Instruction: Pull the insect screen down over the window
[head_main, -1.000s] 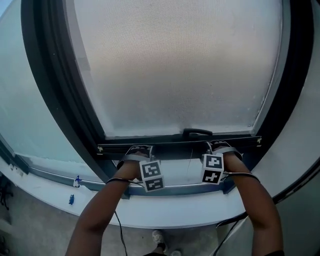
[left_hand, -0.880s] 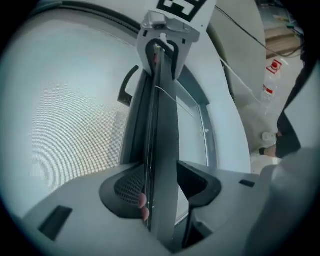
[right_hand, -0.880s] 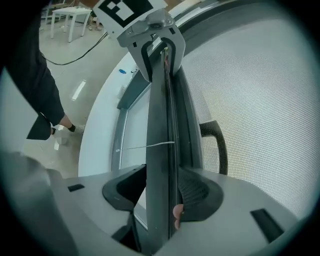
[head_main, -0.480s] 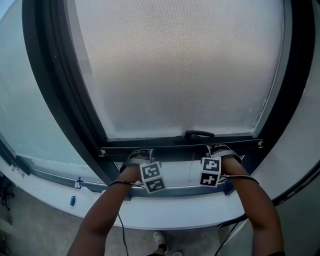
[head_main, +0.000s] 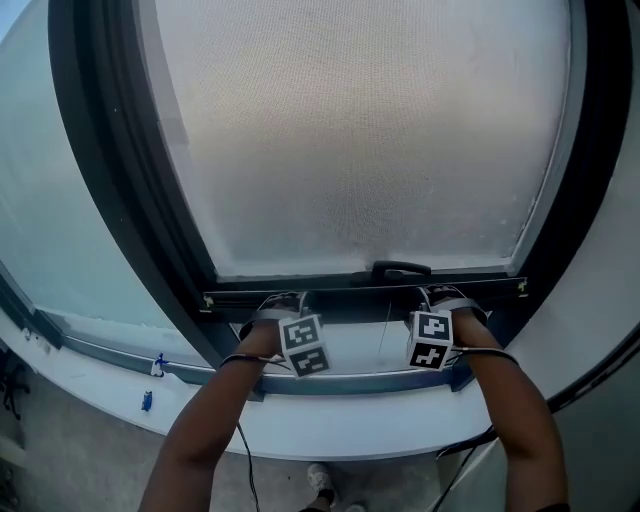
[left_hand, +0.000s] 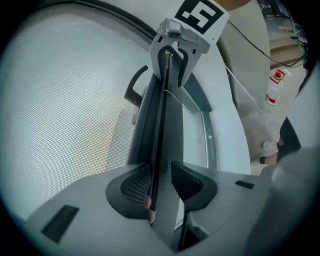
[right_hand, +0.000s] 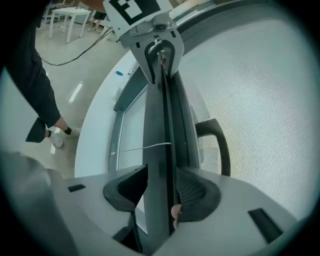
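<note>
The grey mesh insect screen (head_main: 360, 130) covers most of the window pane. Its dark bottom bar (head_main: 360, 293) lies just above the lower frame, with a black handle (head_main: 400, 270) at its middle. My left gripper (head_main: 283, 300) holds the bar left of the handle. Its jaws are closing, with the bar (left_hand: 162, 110) between them and both pads against it. My right gripper (head_main: 440, 295) is shut on the bar (right_hand: 162, 115) right of the handle (right_hand: 220, 145). Each gripper view shows the other gripper far along the bar.
A white sill (head_main: 330, 420) runs below the window, with small blue objects (head_main: 147, 400) on its left part. A thin cord (head_main: 385, 335) hangs from the bar. Cables trail from both forearms. A bottle (left_hand: 272, 92) stands on the floor, where a person (right_hand: 35, 90) also stands.
Both grippers stay on the bottom bar at the same spots. The bar's height above the sill has barely changed; only the view shifts a little.
</note>
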